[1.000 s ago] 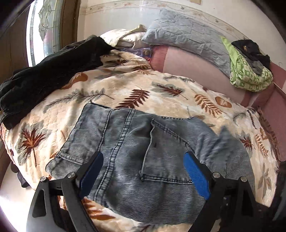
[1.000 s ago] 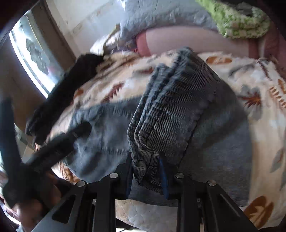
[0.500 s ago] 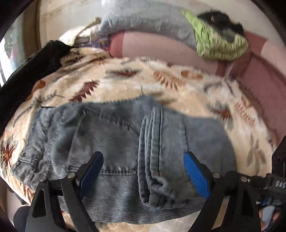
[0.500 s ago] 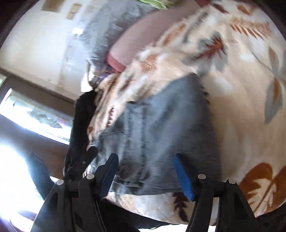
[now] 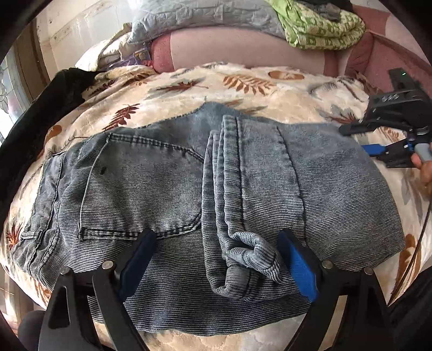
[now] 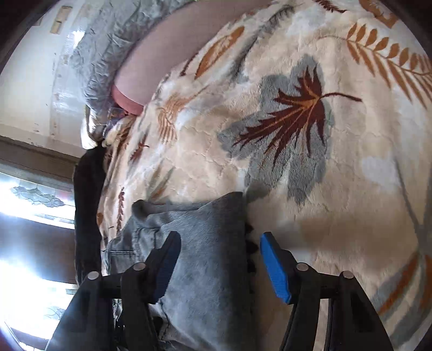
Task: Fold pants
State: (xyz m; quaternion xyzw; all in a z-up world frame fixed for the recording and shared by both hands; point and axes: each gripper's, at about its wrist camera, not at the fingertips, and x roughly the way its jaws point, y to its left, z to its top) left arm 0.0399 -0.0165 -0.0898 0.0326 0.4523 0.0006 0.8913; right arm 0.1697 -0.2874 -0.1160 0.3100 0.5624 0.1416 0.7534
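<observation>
Grey-blue denim pants (image 5: 167, 183) lie folded on a leaf-patterned blanket (image 5: 243, 89), back pocket at the left, leg cuffs (image 5: 243, 251) folded over the middle. My left gripper (image 5: 216, 259) is open and empty, hovering over the near edge with the cuffs between its fingers. My right gripper (image 6: 220, 259) is open and empty above the folded end of the pants (image 6: 205, 270); it also shows in the left wrist view (image 5: 391, 140) at the right edge of the pants.
A black garment (image 5: 46, 108) lies at the left of the bed by a window. Grey quilted pillow (image 5: 205, 16), green patterned bundle (image 5: 318, 29) and pink bolster (image 5: 243, 51) sit at the back. The blanket (image 6: 310, 135) spreads right of the pants.
The right gripper let go of the leg cuffs, opened, and moved out to the right end of the pants. The cuffs now lie folded over the seat. The left gripper swung right.
</observation>
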